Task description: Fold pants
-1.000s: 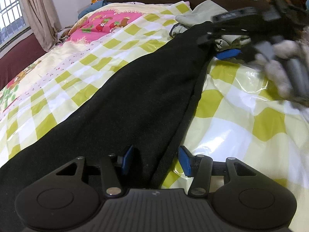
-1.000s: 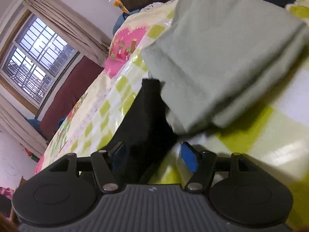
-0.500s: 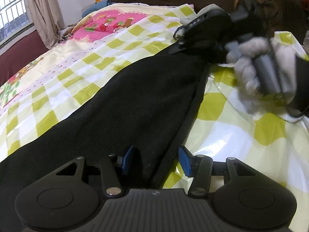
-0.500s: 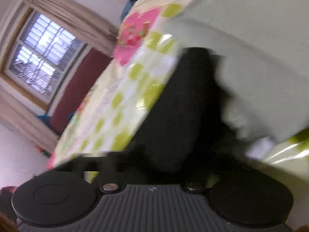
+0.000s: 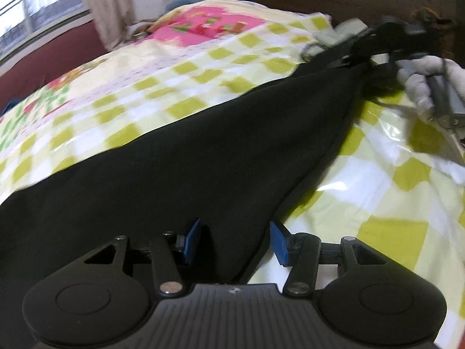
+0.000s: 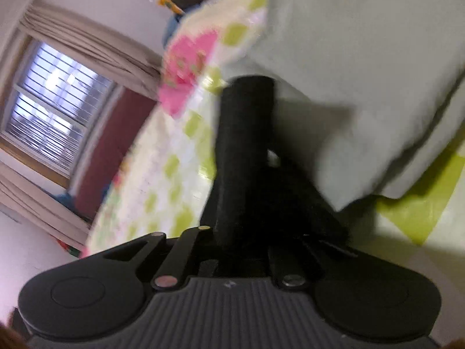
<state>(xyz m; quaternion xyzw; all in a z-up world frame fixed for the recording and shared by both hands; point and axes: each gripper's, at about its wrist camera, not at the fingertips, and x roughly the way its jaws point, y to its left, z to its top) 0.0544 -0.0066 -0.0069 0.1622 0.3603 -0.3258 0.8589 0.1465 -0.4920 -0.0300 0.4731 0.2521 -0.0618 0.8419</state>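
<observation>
- Your left gripper (image 5: pixel 234 241) sits at six o'clock in its own view, blue pads (image 5: pixel 279 242) standing apart with the near edge of the black pants (image 5: pixel 203 151) running up between them; no pad presses on the cloth.
- Your right gripper (image 6: pixel 244 232) is clamped together on a bunched end of the pants (image 6: pixel 244 133). Its jaws have just been closing, and the dark cloth fills the gap where the pads should be.
- The pants lie on the checked bedspread (image 5: pixel 363 192), stretching from six o'clock out to one o'clock in the left view, where your gloved right hand (image 5: pixel 421 87) holds the far end.
- Expect them to be soft, limp and light: they will probably sag and drag between two holds rather than keep a line. The fabric looks matte and thick, so it should grip well.
- A good hold for the left is likely the hemmed side edge at six o'clock, taking all layers at once.
- A folded grey-green garment (image 6: pixel 363 72) lies just beyond, at one o'clock in the right view, touching or overlapping the black cloth; I cannot tell which.
- Hard to read: both views are blurred, the right pads are buried in cloth, and the pants' other end runs off the frame at eight o'clock.
</observation>
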